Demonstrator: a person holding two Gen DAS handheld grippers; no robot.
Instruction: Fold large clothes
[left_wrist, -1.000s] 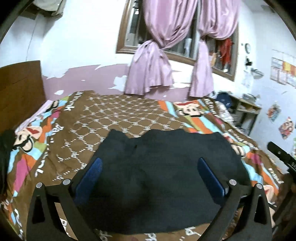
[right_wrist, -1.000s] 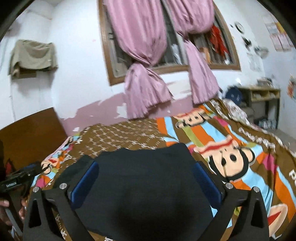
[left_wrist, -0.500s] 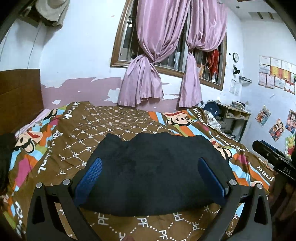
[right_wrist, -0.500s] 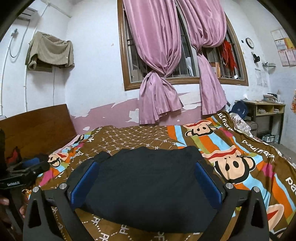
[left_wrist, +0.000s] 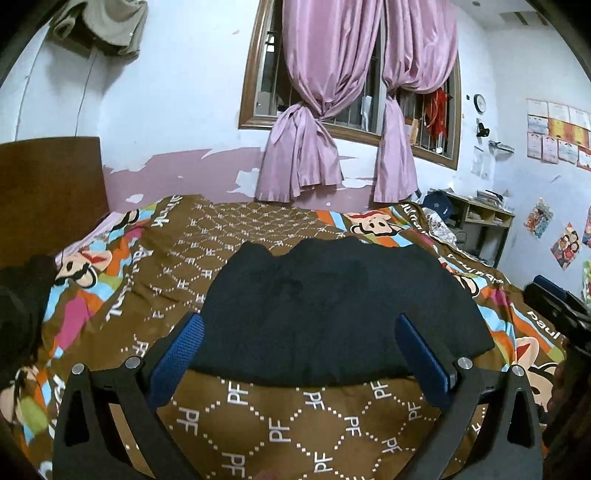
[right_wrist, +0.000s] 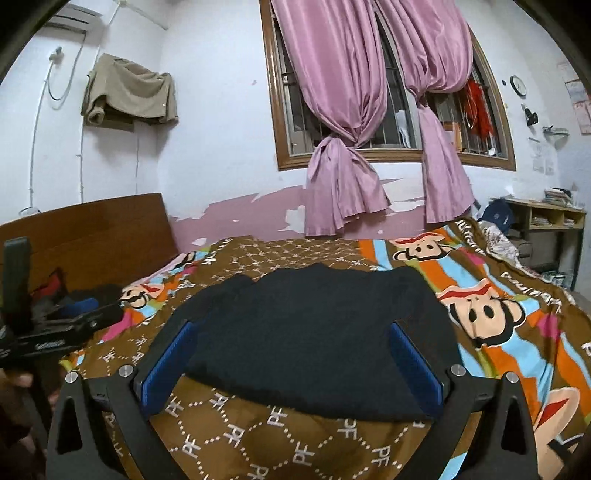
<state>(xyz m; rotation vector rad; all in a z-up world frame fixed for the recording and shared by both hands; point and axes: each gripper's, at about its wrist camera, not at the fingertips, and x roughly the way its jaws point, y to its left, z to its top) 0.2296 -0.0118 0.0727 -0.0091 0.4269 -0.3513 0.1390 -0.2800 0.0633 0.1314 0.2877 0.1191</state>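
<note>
**Both grippers wide open above the bed**

Nearest us, the left gripper (left_wrist: 299, 354) spreads its blue-padded fingers (left_wrist: 177, 354) wide, gripping nothing. Same for the right gripper (right_wrist: 291, 363) (empty too). Just beyond lies the folded black garment (left_wrist: 332, 310), flat on the brown monkey-print bedspread (left_wrist: 295, 421). Farther back, knotted pink satin curtains (right_wrist: 343, 155) hang at the window.

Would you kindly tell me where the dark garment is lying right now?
The dark garment lies flat mid-bed on the brown patterned bedspread, ahead of both open grippers in both wrist views, with the pink curtains beyond it.
</note>
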